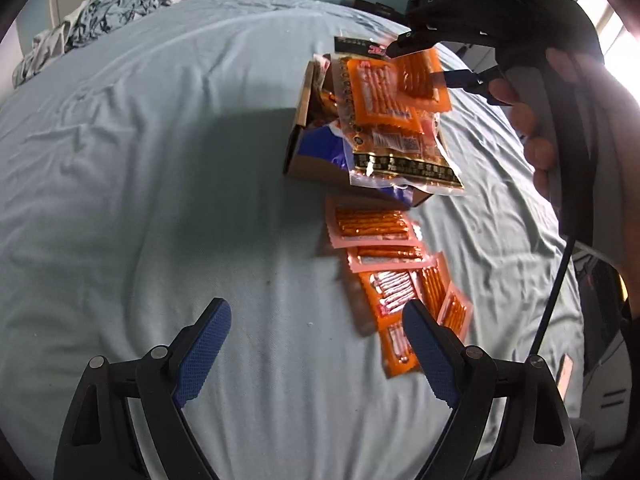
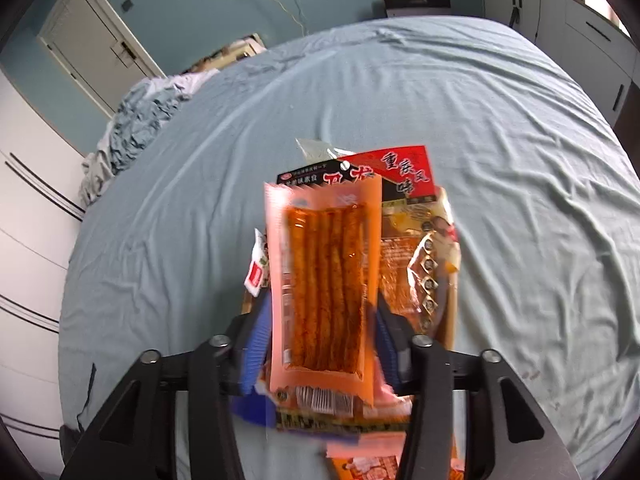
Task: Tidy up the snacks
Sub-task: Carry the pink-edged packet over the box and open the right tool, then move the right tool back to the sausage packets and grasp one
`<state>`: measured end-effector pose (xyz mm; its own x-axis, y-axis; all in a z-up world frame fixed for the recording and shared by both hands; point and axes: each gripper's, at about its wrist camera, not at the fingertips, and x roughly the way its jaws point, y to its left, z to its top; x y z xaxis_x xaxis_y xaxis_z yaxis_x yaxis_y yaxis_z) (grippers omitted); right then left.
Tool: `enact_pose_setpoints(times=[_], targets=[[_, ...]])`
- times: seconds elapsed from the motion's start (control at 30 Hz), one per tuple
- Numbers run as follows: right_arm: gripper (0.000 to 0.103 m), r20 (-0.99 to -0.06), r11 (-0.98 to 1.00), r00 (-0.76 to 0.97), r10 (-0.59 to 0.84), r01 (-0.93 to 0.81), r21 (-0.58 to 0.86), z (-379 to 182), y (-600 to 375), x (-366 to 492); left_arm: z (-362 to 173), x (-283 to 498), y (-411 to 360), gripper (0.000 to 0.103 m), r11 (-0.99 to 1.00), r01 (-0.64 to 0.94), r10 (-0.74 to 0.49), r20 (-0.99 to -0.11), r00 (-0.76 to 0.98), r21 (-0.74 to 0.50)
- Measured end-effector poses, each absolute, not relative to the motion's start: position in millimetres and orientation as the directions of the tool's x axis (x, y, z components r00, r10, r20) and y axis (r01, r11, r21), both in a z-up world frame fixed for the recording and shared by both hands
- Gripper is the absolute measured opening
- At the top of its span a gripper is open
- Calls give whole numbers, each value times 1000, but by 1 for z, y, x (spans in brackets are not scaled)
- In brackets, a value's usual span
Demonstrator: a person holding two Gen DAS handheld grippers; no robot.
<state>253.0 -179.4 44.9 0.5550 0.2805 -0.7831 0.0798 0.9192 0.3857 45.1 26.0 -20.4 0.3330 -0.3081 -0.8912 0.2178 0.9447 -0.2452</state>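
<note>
- The left tongs (image 1: 316, 344) hang over the bed (image 1: 160, 200) with their blue pads spread wide and nothing between them — released.
- Just ahead of them, a loose row of small orange snack packets (image 1: 384, 256) lies on the light blue sheet, some overlapping; the right pad (image 1: 430, 354) covers the edge of the nearest one.
- Beyond the row sits an open cardboard box (image 1: 298, 128), with a large orange bag of snacks (image 1: 390, 120) sticking up out of it and a blue wrapper (image 1: 324, 144) inside.
- The right tongs (image 2: 320, 320) are above that box, carried by a hand (image 1: 532, 120) in a black glove.
- An orange packet of spicy sticks (image 2: 324, 284) stands between their blue pads, over the box — the picture is blurred there, and I cannot tell whether the pads press on it or have let it go.
- A heap of crumpled bedding (image 2: 136, 128) lies at the far end of the bed.
</note>
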Motion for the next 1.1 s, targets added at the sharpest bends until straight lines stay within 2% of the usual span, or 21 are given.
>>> enact_pose_setpoints(times=[0.13,0.17,0.27,0.37,0.57,0.8,0.93,1.1], targets=[[62,-779,930,572,258,72,361,49,-177,244,-20,48,31,89,942,195,-326,-885,332,-274],[62,-771,933,584,254,62,355,52,-178,240,-19,48,32,89,943,192,-323,-885,335,-272],[63,-770,947,596,229,48,318,54,-184,217,-21,47,32,89,949,188,-306,-891,337,-254],[63,-780,935,573,252,64,349,43,-202,172,-23,45,32,89,956,182,-280,-898,339,-229],[63,-875,939,423,234,136,317,-7,-225,91,-22,35,25,89,966,209,-224,-903,366,-155],[63,-844,920,508,175,221,323,-43,-252,1,-16,14,14,89,964,254,-183,-889,420,-78],[63,-879,868,390,275,292,402,-77,-259,-1,-17,10,4,89,961,275,-148,-891,429,-27],[63,-886,855,371,277,325,403,-89,-263,16,-15,3,-4,89,956,294,-123,-890,440,13]])
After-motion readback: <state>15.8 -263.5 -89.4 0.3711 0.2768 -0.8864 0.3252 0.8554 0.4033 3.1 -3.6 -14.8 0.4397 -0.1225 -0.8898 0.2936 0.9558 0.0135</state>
